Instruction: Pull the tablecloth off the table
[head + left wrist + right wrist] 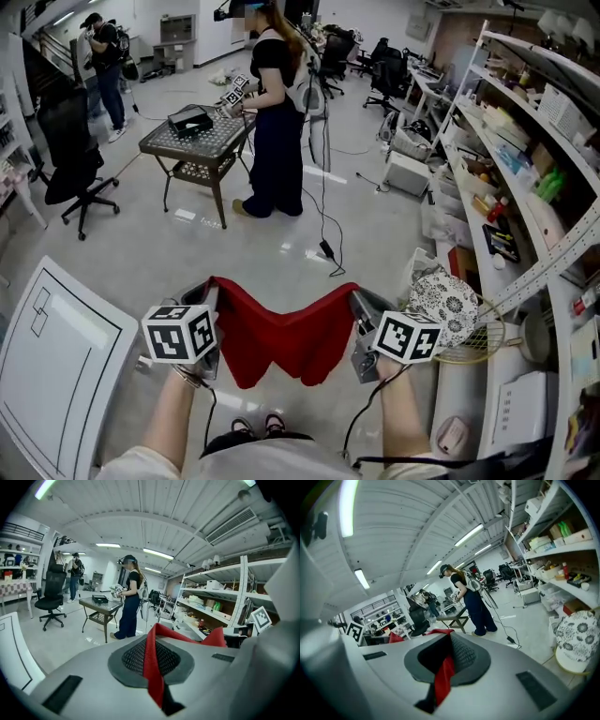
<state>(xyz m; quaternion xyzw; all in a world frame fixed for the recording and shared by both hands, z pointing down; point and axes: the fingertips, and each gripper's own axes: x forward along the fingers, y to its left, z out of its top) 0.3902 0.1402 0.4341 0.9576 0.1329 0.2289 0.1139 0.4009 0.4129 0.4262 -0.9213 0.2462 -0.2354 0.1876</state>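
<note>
Fingers (84, 667) on my L gripper (214, 298) are shut all the way, w/ a corner of the red tablecloth (281, 339) pinched in them. R gripper (360, 309) is the same: shut tight on the other top corner. Cloth hangs in the air btw the two, up over the floor (187, 248) in front of me, not on any table. It dips in the middle & the bottom hangs loose.

I think it's soft, thin & light, so it'll flop & fold, not stay flat. Prob a bit slippy too, so a small pinch could slide out. Best spots to hold are the top corners, like now, w/ plenty of cloth in the jaws.

Floor is pale, shiny & smooth. White flat panel (56, 366) sits low on my left. Shelves (525, 178) full of stuff run down the right. Far off, another person (274, 112) stands at a small dark table (199, 142), & a black chair (75, 164) is near it.
</note>
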